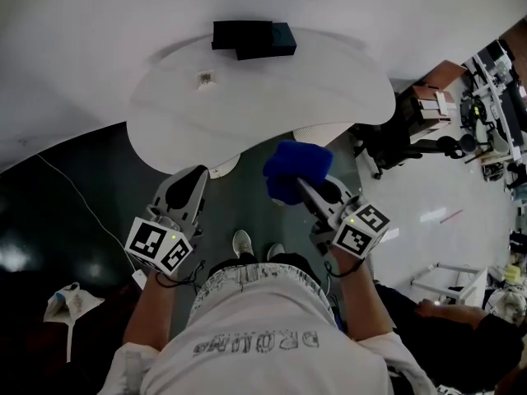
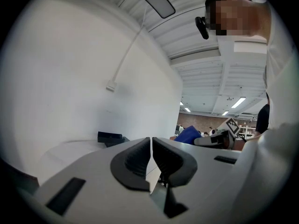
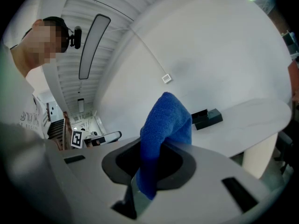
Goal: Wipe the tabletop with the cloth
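The right tongs clamp the soft, light cloth by one fold, leaving floppy bulk free to press on the desk; the left tongs are closed, empty.

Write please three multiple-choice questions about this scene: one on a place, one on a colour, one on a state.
1. Where is the dark box?
A. on the table's far edge
B. on the floor
C. on a chair

2. What colour is the cloth?
A. red
B. blue
C. white

3. How are the left gripper's jaws?
A. wide apart
B. shut on the cloth
C. together, empty

Key: 1 A, it lies by the wall; 2 B, blue in the right gripper; 3 C, the pads meet, nothing between.
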A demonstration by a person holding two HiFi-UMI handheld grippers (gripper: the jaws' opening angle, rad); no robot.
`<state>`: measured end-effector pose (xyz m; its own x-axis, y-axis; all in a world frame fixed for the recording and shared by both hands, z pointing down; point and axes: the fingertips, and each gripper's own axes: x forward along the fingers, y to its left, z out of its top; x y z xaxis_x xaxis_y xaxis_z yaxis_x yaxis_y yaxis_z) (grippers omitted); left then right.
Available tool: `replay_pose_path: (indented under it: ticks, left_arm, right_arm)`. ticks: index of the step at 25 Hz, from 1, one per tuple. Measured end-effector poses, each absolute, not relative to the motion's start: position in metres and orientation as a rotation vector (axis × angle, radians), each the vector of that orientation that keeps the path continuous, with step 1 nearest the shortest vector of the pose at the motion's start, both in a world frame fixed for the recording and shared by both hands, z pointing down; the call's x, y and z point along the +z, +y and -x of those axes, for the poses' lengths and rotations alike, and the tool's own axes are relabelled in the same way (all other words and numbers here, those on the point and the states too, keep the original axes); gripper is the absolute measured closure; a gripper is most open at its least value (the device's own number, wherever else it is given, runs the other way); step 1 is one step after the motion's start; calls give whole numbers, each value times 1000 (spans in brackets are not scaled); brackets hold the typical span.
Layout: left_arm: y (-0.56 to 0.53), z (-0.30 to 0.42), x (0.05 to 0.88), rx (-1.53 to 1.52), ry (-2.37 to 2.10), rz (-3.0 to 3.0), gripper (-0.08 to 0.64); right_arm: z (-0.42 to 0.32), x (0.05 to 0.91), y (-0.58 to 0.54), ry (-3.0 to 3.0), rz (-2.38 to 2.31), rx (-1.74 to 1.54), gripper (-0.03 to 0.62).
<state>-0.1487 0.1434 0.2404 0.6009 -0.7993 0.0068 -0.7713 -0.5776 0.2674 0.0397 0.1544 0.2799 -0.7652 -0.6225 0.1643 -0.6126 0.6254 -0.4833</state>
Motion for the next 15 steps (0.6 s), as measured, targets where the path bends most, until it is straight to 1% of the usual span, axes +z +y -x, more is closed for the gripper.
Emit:
replay_pose_path:
  ticks: [8,15]
  left_arm:
    - [127,148,242,-164,-1298,-2588,532]
    - [94,142,247,-152,-1339,-2564,532]
  right_arm:
    - [-42,278,135,2807,1068,-825,520]
    - [-48,285,95,2816,1029,-829,520]
